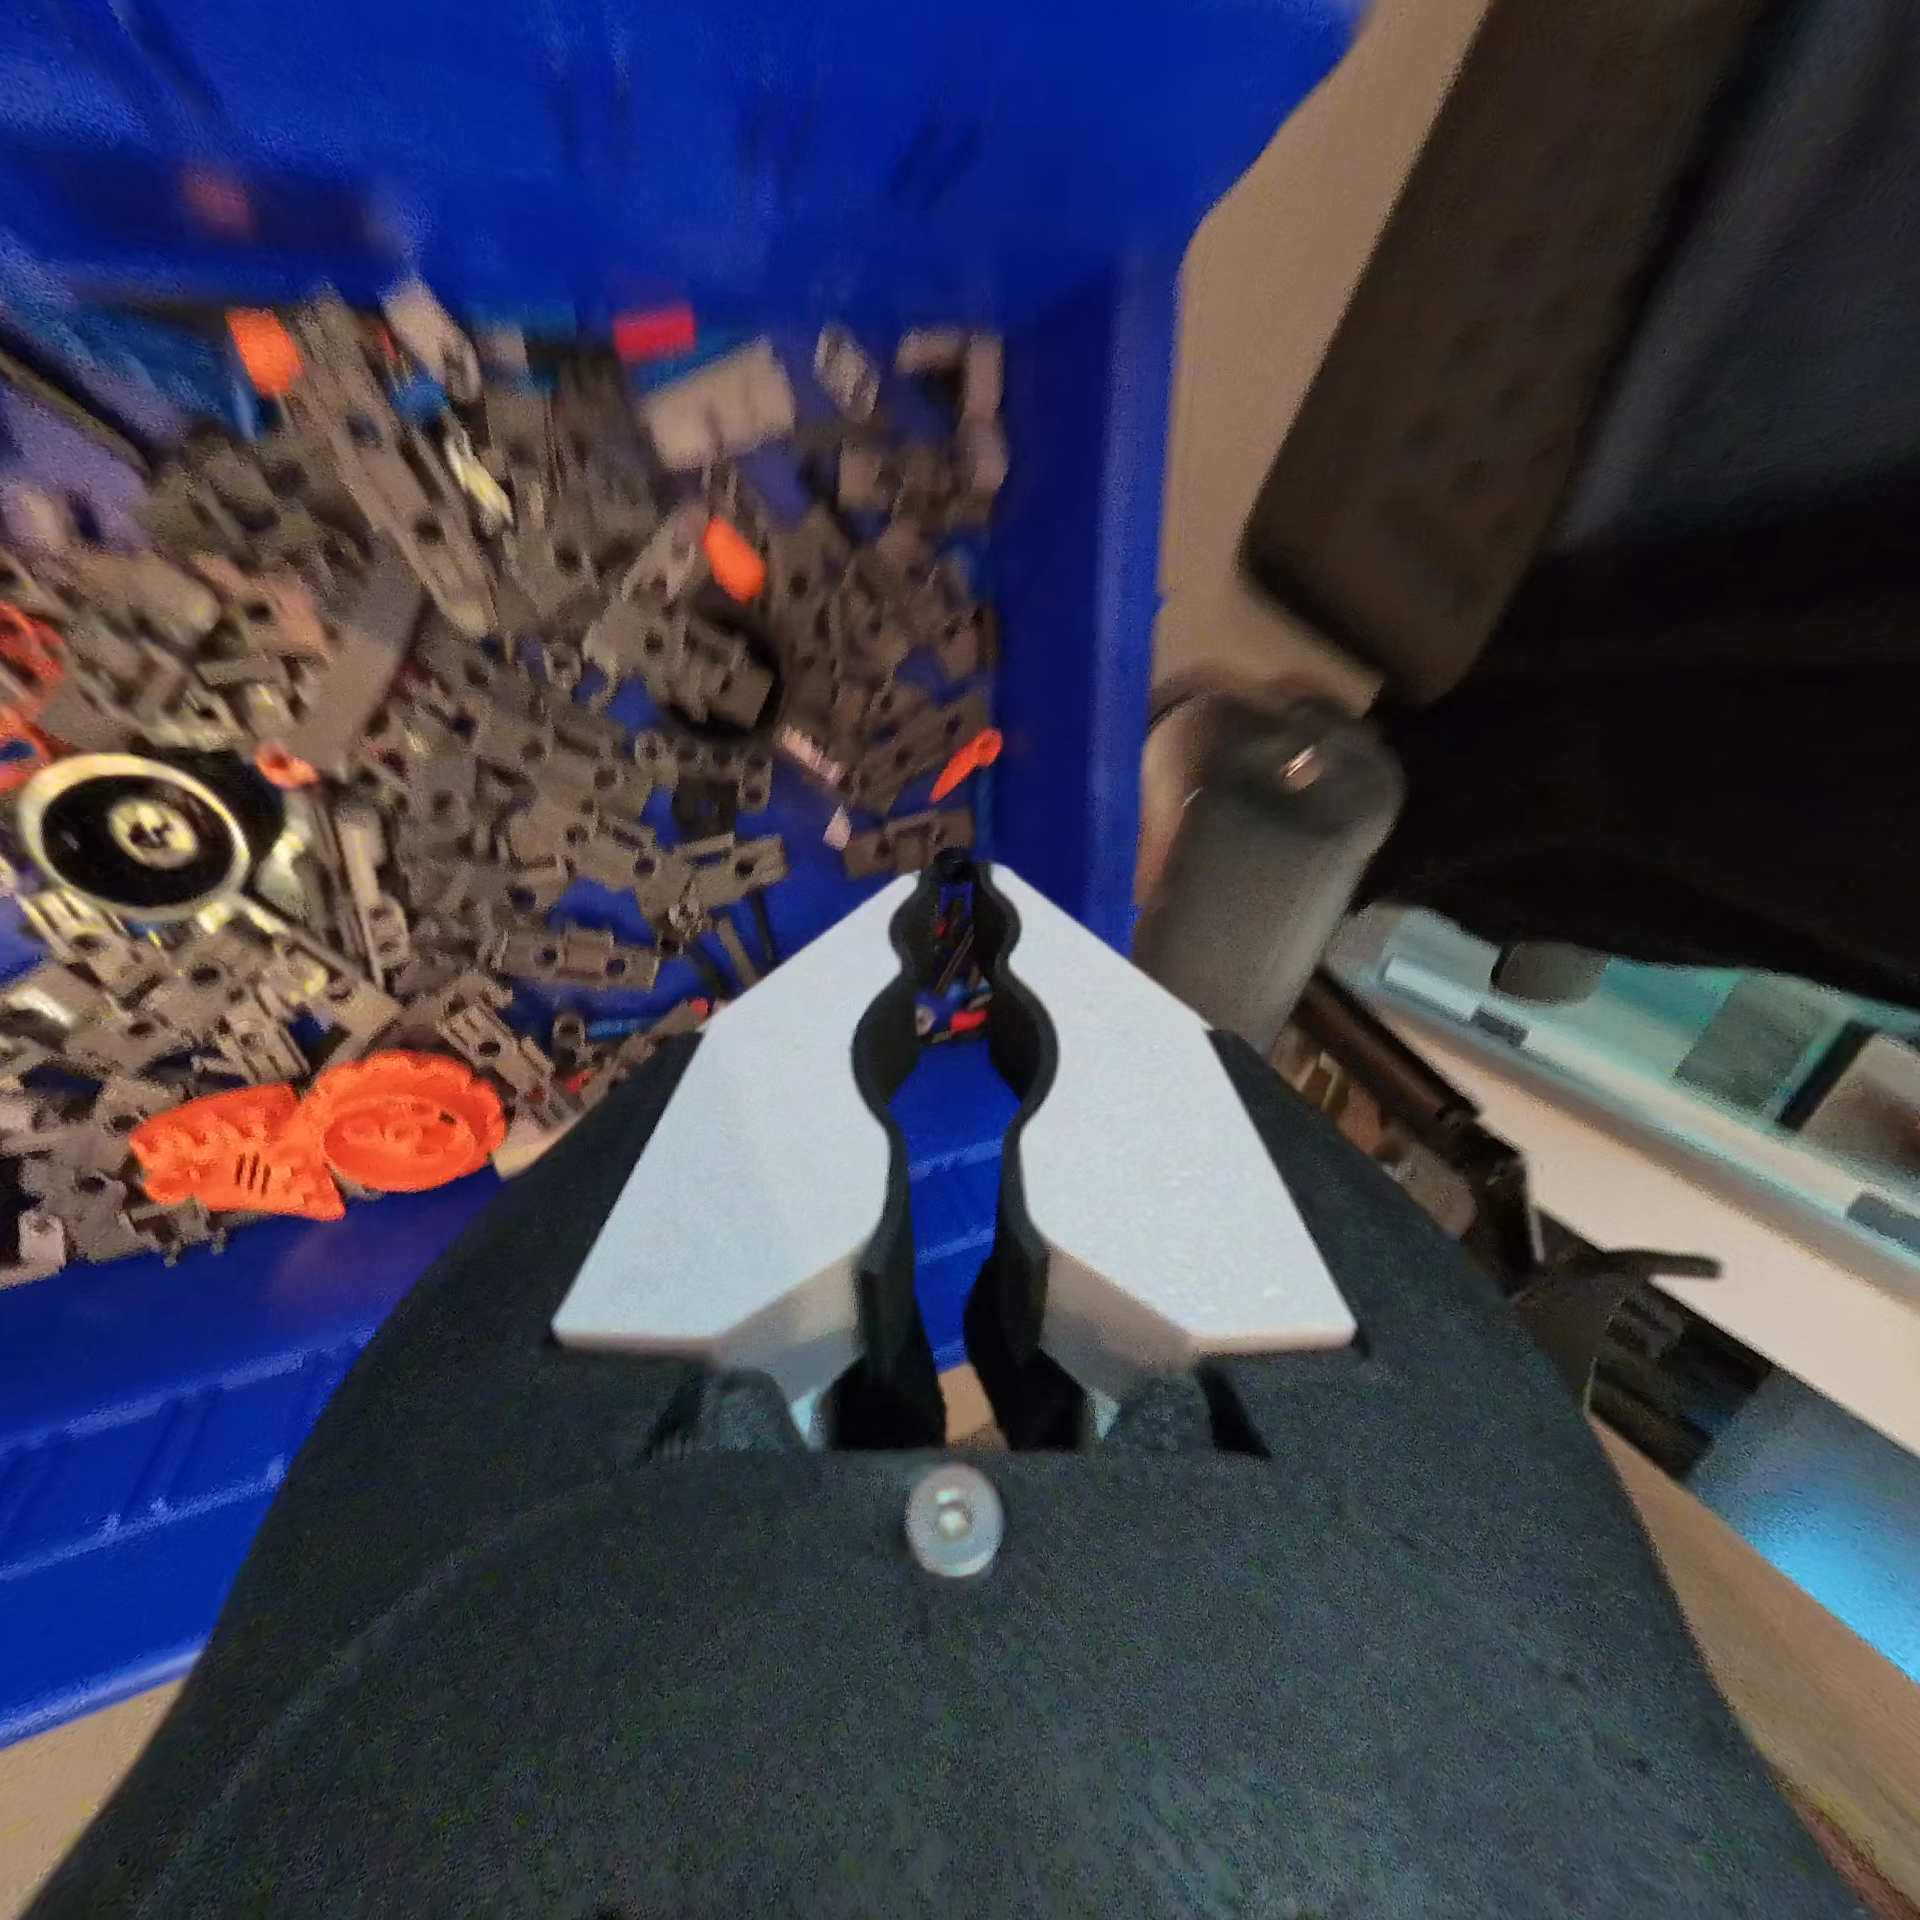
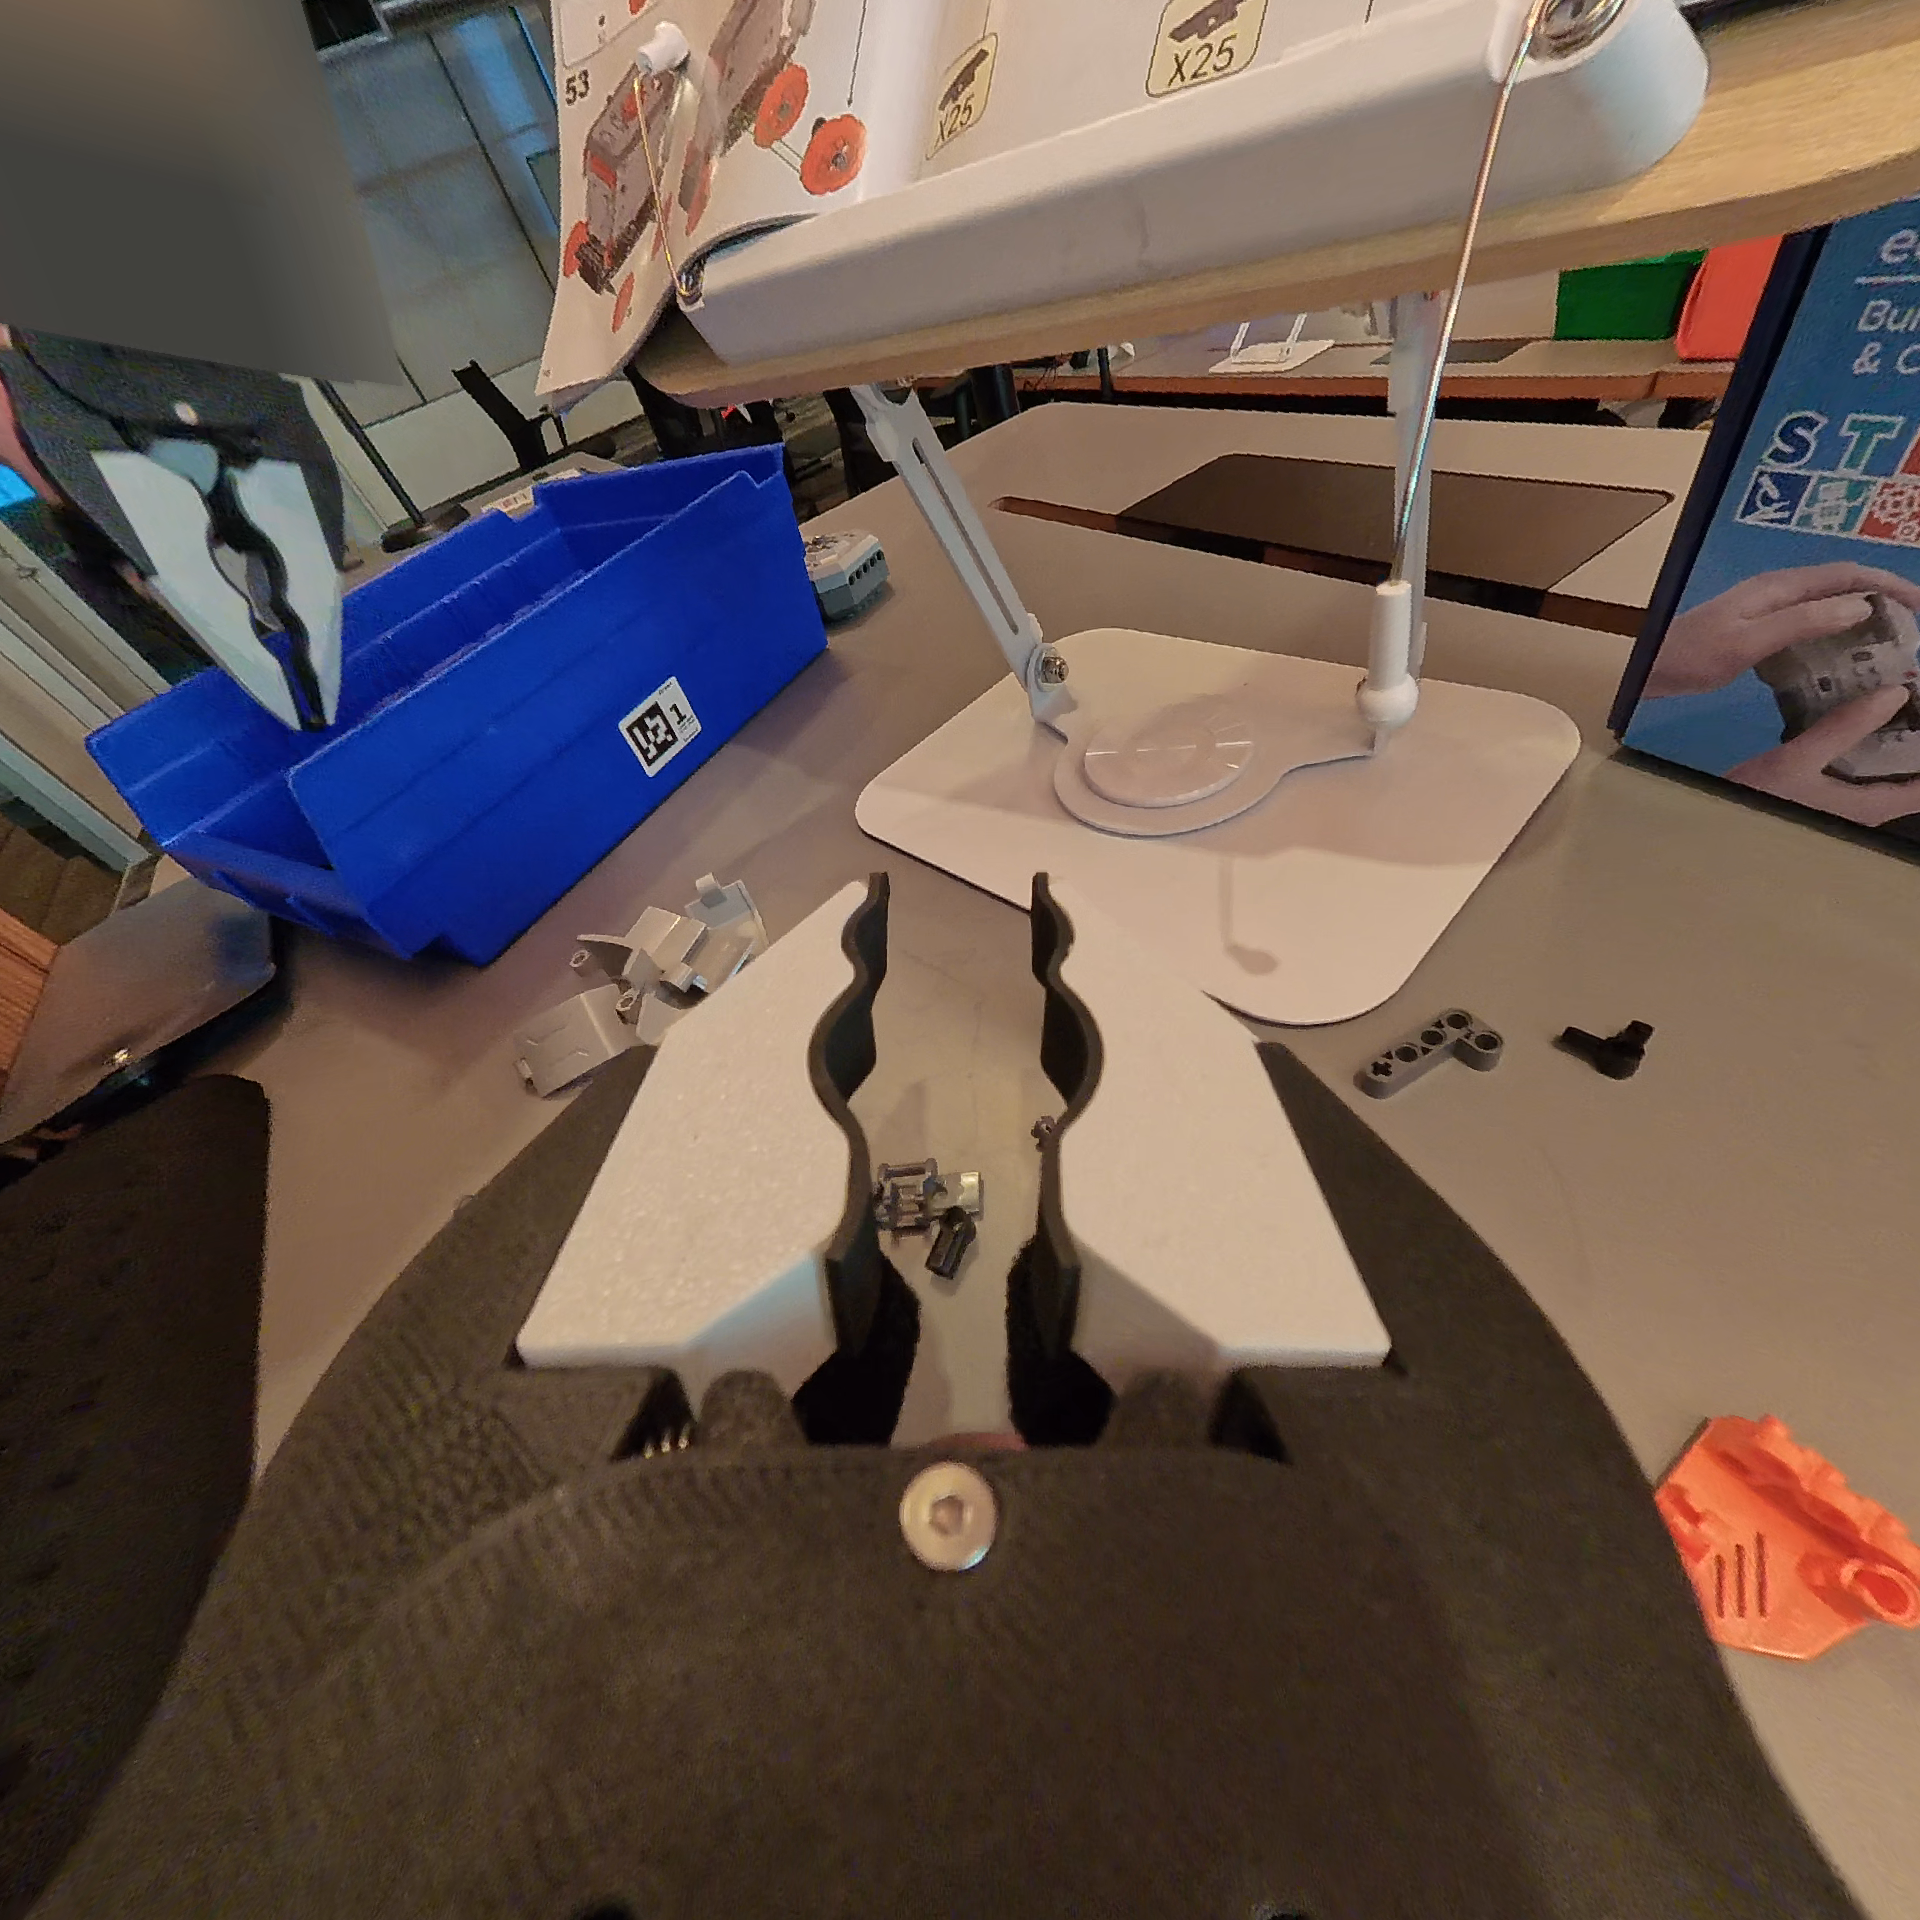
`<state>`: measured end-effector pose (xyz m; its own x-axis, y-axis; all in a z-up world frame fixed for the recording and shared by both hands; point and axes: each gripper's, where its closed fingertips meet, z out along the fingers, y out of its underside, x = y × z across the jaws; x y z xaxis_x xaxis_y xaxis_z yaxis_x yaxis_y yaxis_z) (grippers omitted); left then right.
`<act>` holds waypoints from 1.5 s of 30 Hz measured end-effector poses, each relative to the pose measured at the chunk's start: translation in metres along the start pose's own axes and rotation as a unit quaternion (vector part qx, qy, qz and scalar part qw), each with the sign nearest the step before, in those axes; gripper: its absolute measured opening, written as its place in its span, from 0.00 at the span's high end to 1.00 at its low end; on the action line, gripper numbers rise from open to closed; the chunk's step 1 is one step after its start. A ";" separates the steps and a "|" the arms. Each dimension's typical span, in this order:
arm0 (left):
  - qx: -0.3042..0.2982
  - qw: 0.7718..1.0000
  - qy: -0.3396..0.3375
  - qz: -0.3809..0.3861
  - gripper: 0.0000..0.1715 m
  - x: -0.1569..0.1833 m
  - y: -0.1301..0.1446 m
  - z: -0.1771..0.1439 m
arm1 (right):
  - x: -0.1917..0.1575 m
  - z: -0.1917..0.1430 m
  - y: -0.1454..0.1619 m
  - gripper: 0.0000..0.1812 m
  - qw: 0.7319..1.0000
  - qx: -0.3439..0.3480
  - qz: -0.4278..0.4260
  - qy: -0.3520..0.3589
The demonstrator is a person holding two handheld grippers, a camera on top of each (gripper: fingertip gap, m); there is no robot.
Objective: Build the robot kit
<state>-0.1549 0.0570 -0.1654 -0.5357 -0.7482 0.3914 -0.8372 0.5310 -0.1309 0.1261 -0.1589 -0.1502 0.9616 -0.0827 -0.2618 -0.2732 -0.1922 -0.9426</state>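
Observation:
My left gripper (image 1: 951,883) hangs over the near right corner of a blue bin (image 1: 1049,520). Its jaws are shut on a small black piece (image 1: 951,864) at the very tips. The bin holds a heap of dark grey building pieces (image 1: 520,675), orange gear wheels (image 1: 405,1122) and a black wheel with a silver rim (image 1: 140,831). The right wrist view shows that gripper (image 2: 310,712) above the bin (image 2: 499,727). My right gripper (image 2: 961,894) is open and empty, low over the table. A small grey piece (image 2: 914,1195) and a black pin (image 2: 951,1247) lie between its fingers.
On the table lie a light grey assembly (image 2: 644,977), a grey angled beam (image 2: 1434,1049), a black connector (image 2: 1608,1047) and an orange part (image 2: 1787,1548). A white stand (image 2: 1351,831) holds an instruction booklet (image 2: 779,125). A blue box (image 2: 1787,582) stands at the right. One gripper's finger ends stand about 35 cm off the other's. The black connector (image 2: 1608,1047) is about 15 cm from my right fingertips.

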 end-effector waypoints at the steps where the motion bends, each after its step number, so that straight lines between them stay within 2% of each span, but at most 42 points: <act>1: 0.026 1.000 0.004 0.002 0.96 0.005 -0.012 -0.009 | 0.000 -0.001 -0.001 0.86 1.000 0.002 0.000 0.000; 4: 0.065 0.998 0.002 0.023 0.97 0.025 -0.050 -0.024 | 0.001 -0.003 -0.004 0.86 1.000 0.008 0.001 0.002; 7: 0.056 0.996 -0.014 0.065 0.97 0.054 -0.089 -0.015 | 0.002 -0.006 -0.006 0.86 1.000 0.012 0.000 0.003; 11: 0.027 0.996 -0.043 0.075 0.97 0.089 -0.134 0.028 | 0.001 -0.007 -0.006 0.86 1.000 0.013 -0.001 0.003; 14: -0.019 0.990 -0.099 0.094 0.96 0.094 -0.159 0.073 | 0.004 -0.006 -0.003 0.86 1.000 0.009 0.002 0.003; 17: -0.049 0.987 -0.122 0.089 0.96 0.090 -0.167 0.105 | 0.006 -0.005 0.002 0.87 1.000 0.002 0.004 0.007; 22: -0.071 0.984 -0.143 0.076 0.96 0.077 -0.164 0.133 | 0.009 -0.002 0.008 0.86 1.000 -0.010 0.005 0.009; 27: -0.038 0.984 -0.162 0.071 0.89 0.074 -0.172 0.139 | 0.014 -0.002 0.010 0.87 1.000 -0.011 0.001 0.018; 31: 0.006 0.990 -0.117 0.084 0.91 0.094 -0.179 0.123 | 0.017 -0.002 0.011 0.87 1.000 -0.008 -0.003 0.025; 34: 0.030 0.993 -0.052 0.100 0.93 0.114 -0.171 0.084 | 0.018 -0.003 0.010 0.88 1.000 -0.007 -0.002 0.025; 36: 0.047 0.995 -0.038 0.076 0.93 0.108 -0.157 0.047 | 0.018 -0.003 0.009 0.88 1.000 -0.003 -0.003 0.025; 37: 0.047 0.997 -0.039 0.051 0.92 0.098 -0.145 0.028 | 0.018 -0.004 0.008 0.88 1.000 0.002 -0.002 0.023; 40: 0.047 0.992 -0.116 -0.010 0.88 0.040 -0.102 -0.029 | 0.019 -0.004 0.007 0.88 1.000 0.005 0.007 0.021; 42: 0.003 0.991 -0.131 -0.005 0.87 0.014 -0.063 -0.040 | 0.018 -0.004 0.007 0.88 1.000 0.007 0.009 0.020; 45: -0.085 0.990 -0.111 -0.015 0.84 -0.011 -0.011 -0.024 | 0.018 -0.003 0.008 0.87 1.000 0.003 0.009 0.019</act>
<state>-0.1376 0.0690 -0.1461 -0.5378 -0.8233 0.1815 -0.8326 0.5525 0.0394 0.1411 -0.1650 -0.1617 0.9548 -0.1235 -0.2705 -0.2900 -0.1852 -0.9389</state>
